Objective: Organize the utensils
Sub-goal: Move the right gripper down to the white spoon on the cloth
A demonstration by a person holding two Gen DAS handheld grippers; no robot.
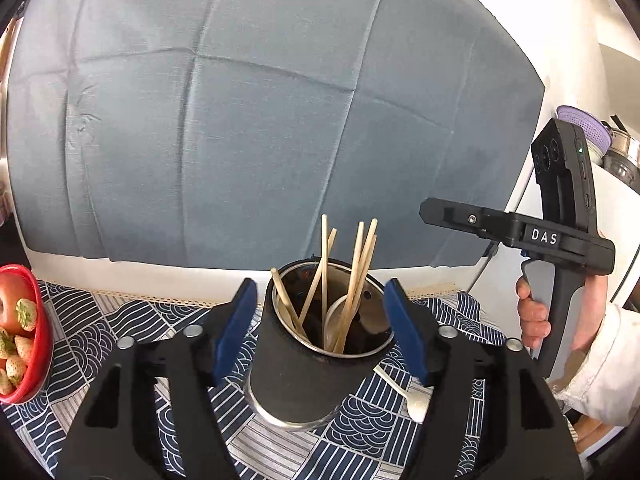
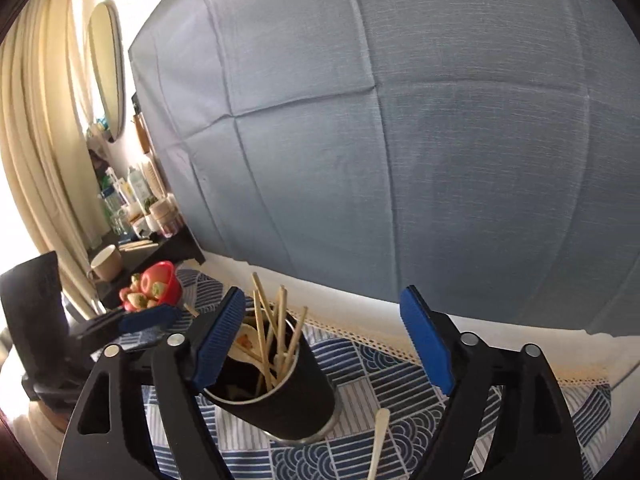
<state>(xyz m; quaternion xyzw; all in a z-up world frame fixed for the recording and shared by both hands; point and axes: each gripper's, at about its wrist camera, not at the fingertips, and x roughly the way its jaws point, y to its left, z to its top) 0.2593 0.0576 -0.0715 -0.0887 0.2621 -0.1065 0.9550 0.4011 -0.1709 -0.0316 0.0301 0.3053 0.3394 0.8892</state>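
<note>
- A pale slender utensil (image 2: 379, 440), a fork by its tines in the left view, is lying flat on the blue-and-white patterned tablecloth (image 2: 400, 360), just right of the cup, its long axis running toward the right camera.
- The right gripper (image 2: 326, 340) is standing open and empty; the utensil is lying below its gap, nearer this hand.
- The left gripper (image 1: 320, 328) is straddling the black-sleeved steel cup (image 1: 296, 372), blue pads spread apart, not pressing.
- The cup is holding several wooden chopsticks (image 1: 352, 280) and a pale spoon (image 1: 336, 320), all leaning.
- A red bowl (image 1: 38, 320) of strawberries is sitting well left.
</note>
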